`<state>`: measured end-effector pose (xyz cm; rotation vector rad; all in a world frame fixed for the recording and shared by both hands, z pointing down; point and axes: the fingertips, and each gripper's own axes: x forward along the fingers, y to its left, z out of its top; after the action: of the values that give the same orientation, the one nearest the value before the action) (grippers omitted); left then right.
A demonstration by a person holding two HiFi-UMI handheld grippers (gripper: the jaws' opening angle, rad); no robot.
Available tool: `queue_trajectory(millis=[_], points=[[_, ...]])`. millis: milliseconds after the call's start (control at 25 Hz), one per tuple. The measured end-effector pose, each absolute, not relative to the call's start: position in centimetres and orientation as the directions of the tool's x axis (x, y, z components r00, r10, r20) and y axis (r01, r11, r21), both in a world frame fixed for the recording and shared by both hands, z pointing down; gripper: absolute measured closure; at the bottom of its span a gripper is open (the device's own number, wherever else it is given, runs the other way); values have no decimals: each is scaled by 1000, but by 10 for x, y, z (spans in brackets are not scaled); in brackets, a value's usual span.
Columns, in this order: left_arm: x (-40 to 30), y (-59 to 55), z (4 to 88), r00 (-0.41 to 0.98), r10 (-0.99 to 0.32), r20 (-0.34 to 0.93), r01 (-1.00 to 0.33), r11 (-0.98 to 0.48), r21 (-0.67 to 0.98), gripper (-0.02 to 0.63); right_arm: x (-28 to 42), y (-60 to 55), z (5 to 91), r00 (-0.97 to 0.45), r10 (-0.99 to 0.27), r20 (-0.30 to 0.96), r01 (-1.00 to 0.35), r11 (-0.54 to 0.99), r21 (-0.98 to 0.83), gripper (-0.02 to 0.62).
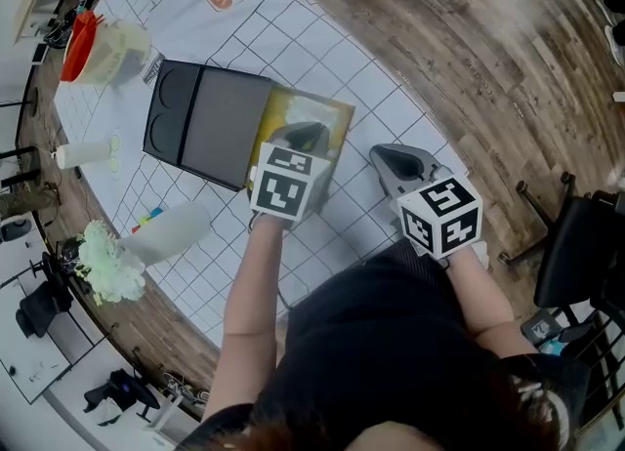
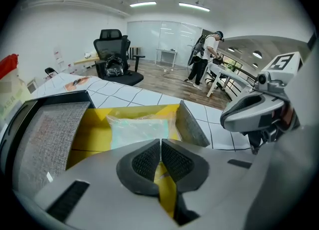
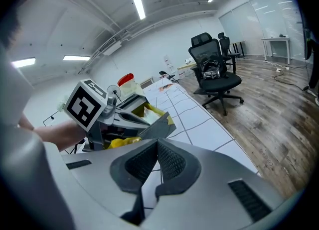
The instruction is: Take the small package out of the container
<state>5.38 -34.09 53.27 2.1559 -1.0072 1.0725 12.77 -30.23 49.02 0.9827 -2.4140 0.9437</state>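
The container (image 1: 210,122) is a dark box standing open on the checked tablecloth, its grey lid folded left and its inside yellow (image 2: 94,134). The small package (image 2: 137,129), clear plastic over something pale green, lies flat inside against the far wall. My left gripper (image 1: 301,132) reaches over the box's near edge. Its jaws (image 2: 160,157) are shut, with a thin yellow flap (image 2: 167,189) of the box's lining pinched below the pads; they are short of the package. My right gripper (image 1: 383,154) rests on the cloth to the box's right, shut (image 3: 157,162) and empty.
On the table's left are a jar with a red lid (image 1: 103,49), a white bottle (image 1: 83,153), a white tub (image 1: 171,229) and pale flowers (image 1: 107,264). The table edge curves close on the right. Office chairs (image 2: 117,62) and a standing person (image 2: 204,59) are across the room.
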Motion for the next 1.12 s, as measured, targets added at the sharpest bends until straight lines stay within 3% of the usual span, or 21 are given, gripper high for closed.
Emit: queue_trajectory(millis=[1120], points=[[6, -273, 421, 479, -590, 650, -795, -606, 36, 578, 82, -243, 443, -654, -547, 522, -750, 559, -354, 580]])
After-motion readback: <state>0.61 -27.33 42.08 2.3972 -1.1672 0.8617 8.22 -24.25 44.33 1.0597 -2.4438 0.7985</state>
